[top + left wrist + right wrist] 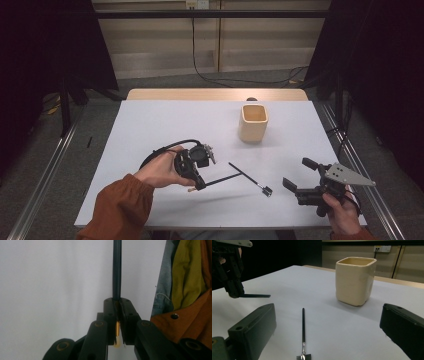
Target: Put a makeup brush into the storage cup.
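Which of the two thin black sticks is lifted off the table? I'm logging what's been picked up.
The stick clamped in the left gripper. The other stick lies flat on the table, metal-tipped, before the open right gripper.

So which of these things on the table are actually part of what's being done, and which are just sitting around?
Part of the job:
- thin dark stick, clamped in the left gripper
- second stick with a metal tip, lying on the white table
- cream cup, probably where they go
- right gripper, jaws open, empty

Lying about:
- black cable on the floor behind
- wall socket
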Available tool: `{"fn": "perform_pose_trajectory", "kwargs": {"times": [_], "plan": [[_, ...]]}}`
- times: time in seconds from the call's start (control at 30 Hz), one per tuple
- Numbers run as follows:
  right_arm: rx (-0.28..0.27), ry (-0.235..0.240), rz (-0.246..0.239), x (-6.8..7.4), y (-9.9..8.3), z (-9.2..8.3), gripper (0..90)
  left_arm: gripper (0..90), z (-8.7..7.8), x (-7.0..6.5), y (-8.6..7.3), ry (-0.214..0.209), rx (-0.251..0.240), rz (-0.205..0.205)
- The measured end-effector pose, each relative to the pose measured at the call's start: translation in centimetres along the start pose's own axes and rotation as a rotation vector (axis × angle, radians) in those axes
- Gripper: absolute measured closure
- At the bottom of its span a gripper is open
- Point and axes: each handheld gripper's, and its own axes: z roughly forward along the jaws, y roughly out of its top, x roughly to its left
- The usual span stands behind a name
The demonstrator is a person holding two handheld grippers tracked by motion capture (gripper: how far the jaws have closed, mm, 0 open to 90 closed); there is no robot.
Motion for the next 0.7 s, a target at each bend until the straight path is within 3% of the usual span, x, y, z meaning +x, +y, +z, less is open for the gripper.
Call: {"fn": "perform_pose_trajectory", "kwargs": {"times": [0.53, 0.7], "plan": [[-0.025, 0.021, -0.016, -0.1, 0.8, 0.1, 0.0, 84.4, 0.1, 0.0, -0.4, 0.000, -0.021, 0.006], [-0.038, 0.088, -0.043, 0.0, 2.1, 0.2, 0.0, 84.3, 0.3, 0.1, -0.3, -0.009, -0.008, -0.002]]}}
